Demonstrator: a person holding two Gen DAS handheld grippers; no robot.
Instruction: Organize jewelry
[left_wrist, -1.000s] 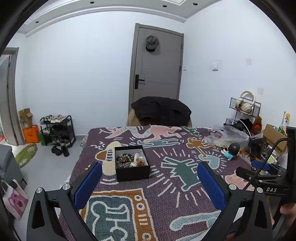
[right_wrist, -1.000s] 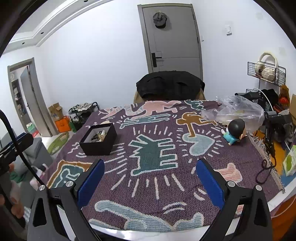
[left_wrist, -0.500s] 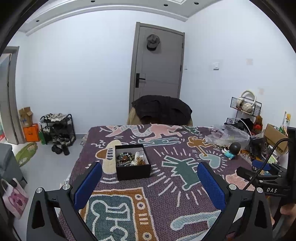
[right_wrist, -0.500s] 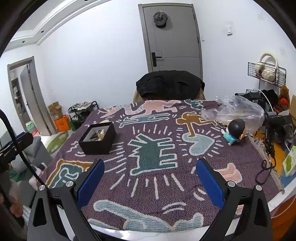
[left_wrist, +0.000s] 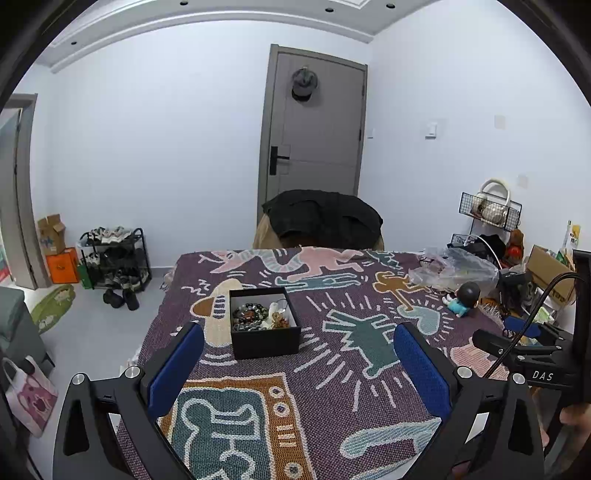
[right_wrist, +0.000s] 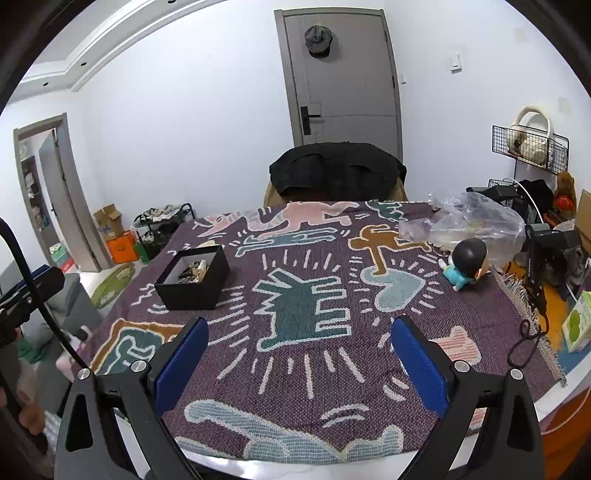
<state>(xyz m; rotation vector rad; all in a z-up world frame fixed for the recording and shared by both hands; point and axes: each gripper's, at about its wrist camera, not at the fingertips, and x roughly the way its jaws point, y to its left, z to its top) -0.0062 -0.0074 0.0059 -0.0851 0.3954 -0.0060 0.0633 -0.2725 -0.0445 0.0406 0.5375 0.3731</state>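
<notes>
A black open box (left_wrist: 264, 339) with a white lining stands on the patterned purple cloth, left of the table's middle. It holds a heap of bead bracelets (left_wrist: 249, 315) and other jewelry. In the right wrist view the box (right_wrist: 192, 284) is at the far left. My left gripper (left_wrist: 299, 363) is open and empty, just in front of the box. My right gripper (right_wrist: 299, 360) is open and empty, near the table's front edge, well right of the box.
A small doll with a black head (right_wrist: 465, 264) lies at the table's right side beside a clear plastic bag (right_wrist: 476, 221). A chair draped with a dark jacket (right_wrist: 338, 171) stands at the far edge. The cloth's fringe (right_wrist: 532, 314) hangs at the right.
The left gripper has tilted slightly, so the box sits a little lower and nearer in its view. The right gripper has barely moved. Both stay open.
</notes>
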